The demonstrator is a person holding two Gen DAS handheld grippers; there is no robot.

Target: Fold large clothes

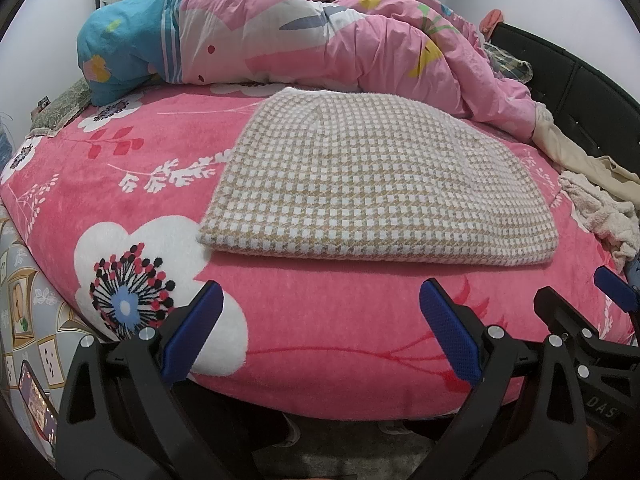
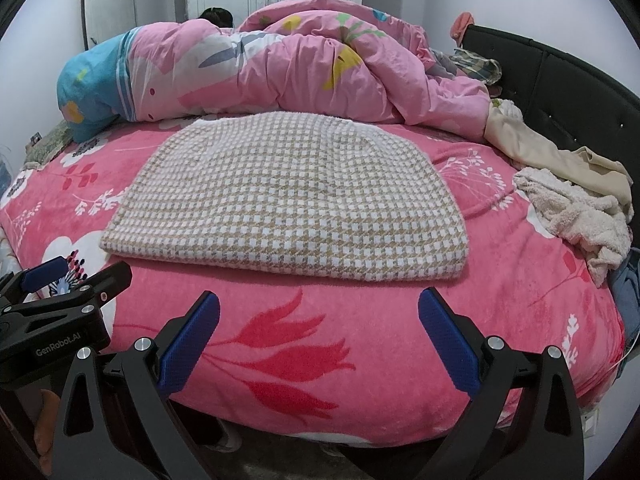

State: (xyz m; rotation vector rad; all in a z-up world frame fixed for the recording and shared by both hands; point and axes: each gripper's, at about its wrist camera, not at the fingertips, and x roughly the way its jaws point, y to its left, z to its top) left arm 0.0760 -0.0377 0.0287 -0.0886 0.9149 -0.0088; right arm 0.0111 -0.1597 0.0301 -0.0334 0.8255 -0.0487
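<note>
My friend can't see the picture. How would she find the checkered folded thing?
Start at the big pink flowery bed cover. In its middle, in front of the heaped pink quilt, lies the checkered garment, folded flat. It alone has small beige-and-white checks; the cream clothes to its right are plain and crumpled.
</note>
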